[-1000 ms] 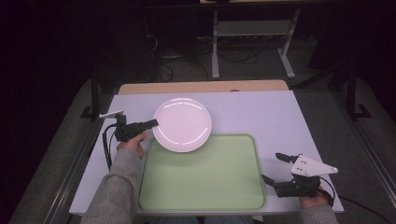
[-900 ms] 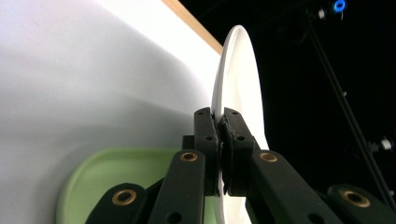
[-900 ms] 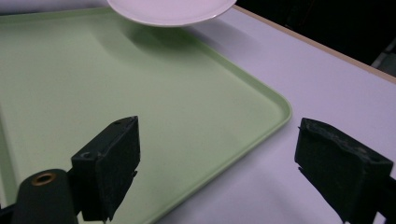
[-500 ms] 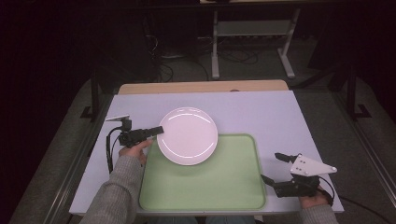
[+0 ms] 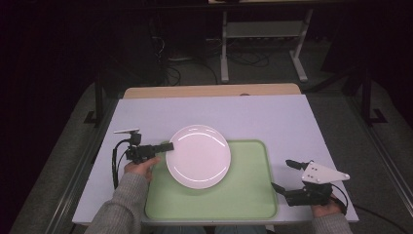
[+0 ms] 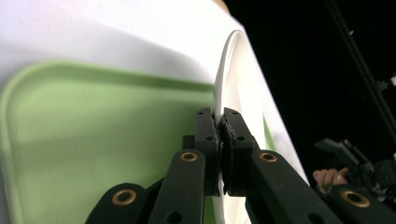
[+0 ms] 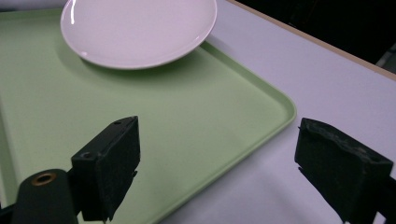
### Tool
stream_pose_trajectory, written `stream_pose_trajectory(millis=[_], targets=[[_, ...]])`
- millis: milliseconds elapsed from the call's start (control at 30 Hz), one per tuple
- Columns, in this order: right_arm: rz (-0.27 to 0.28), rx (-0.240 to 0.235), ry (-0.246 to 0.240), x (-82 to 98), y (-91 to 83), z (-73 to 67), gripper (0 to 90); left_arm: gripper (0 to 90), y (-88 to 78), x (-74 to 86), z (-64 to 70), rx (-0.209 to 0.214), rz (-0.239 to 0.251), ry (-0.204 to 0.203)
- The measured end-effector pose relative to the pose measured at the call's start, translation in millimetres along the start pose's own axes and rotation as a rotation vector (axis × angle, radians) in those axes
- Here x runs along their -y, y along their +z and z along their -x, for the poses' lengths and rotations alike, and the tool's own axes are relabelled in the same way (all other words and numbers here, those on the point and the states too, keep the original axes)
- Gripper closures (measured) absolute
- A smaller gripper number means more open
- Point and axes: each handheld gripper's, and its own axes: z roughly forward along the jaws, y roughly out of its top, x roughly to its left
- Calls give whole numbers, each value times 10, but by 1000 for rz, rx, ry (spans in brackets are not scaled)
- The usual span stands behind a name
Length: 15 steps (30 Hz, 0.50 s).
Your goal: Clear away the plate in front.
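The left gripper (image 5: 165,146), clamped on the round white plate (image 5: 198,156) at 9 o'clock, carries it above the green plastic tray (image 5: 243,195); lowering seems next. The right gripper (image 5: 285,175) rests, jaws apart.

Light: dim room, with the brightest area on the worktop (image 5: 272,117).
Worktop: pale lavender-white surface, with a wooden strip (image 5: 209,90) along its far edge.
Floor: grey carpet (image 5: 341,112) on both sides, dark toward the far end.
Far furniture: a light metal stand (image 5: 263,34) with a low shelf.
Cables: black cables (image 5: 190,66) lying on the floor left of the stand.
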Motion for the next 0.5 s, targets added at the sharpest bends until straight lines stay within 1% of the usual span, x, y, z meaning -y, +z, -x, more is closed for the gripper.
stream_pose_trajectory(millis=[100,133,300,433,500], targets=[[-1,-2,-2,-2,4,0,135,868,20,58,-9,-19,-29,10],[0,-2,-2,-2,5,0,135,870,24,79,-20,-19,-31,-3],[1,-3,-2,-2,3,0,135,872,26,120,-13,-27,-36,-11],[3,-3,0,-1,2,2,135,867,22,145,7,-19,-49,-27],[2,-3,1,-1,3,3,135,867,14,161,16,-25,-55,-24]])
